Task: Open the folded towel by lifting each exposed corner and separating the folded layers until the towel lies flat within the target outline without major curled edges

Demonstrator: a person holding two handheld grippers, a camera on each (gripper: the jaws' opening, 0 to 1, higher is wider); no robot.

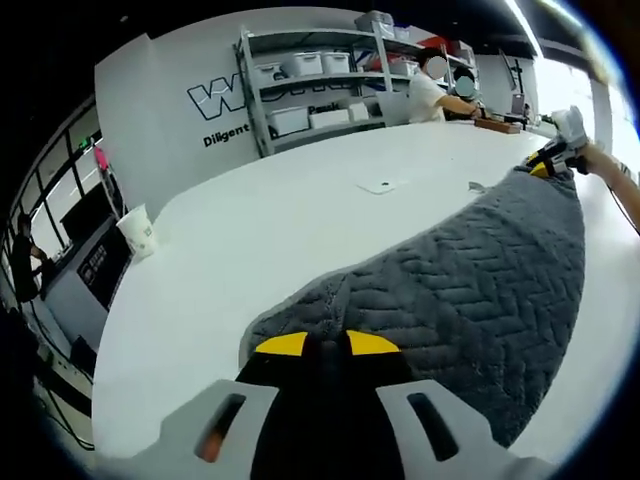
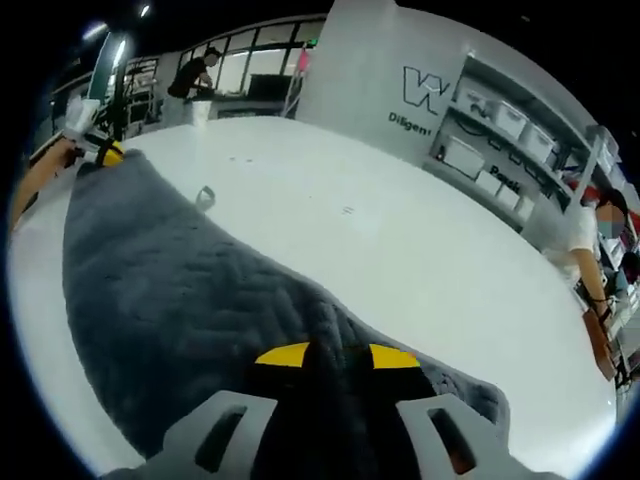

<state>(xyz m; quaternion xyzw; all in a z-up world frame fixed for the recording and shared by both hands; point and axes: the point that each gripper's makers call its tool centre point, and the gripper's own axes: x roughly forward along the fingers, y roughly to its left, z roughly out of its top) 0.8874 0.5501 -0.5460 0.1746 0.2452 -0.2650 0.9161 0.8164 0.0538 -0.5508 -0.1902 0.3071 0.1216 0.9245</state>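
A grey quilted towel (image 1: 470,290) hangs stretched between my two grippers over a white table (image 1: 260,230). In the left gripper view, my left gripper (image 1: 327,346) is at the bottom, its yellow-tipped jaws shut on the near corner of the towel. The right gripper (image 1: 553,157) pinches the far corner at the upper right, with a hand behind it. The right gripper view shows the towel (image 2: 170,290) running away to the upper left. There my right gripper (image 2: 340,356) is shut on the near corner, and the left gripper (image 2: 104,152) holds the far one.
A small flat white piece (image 1: 380,186) and a small loop-shaped item (image 2: 205,197) lie on the table beyond the towel. Shelves with white bins (image 1: 320,90) stand behind. A person (image 1: 432,92) works at the far table edge. A white cup (image 1: 137,232) stands at the left.
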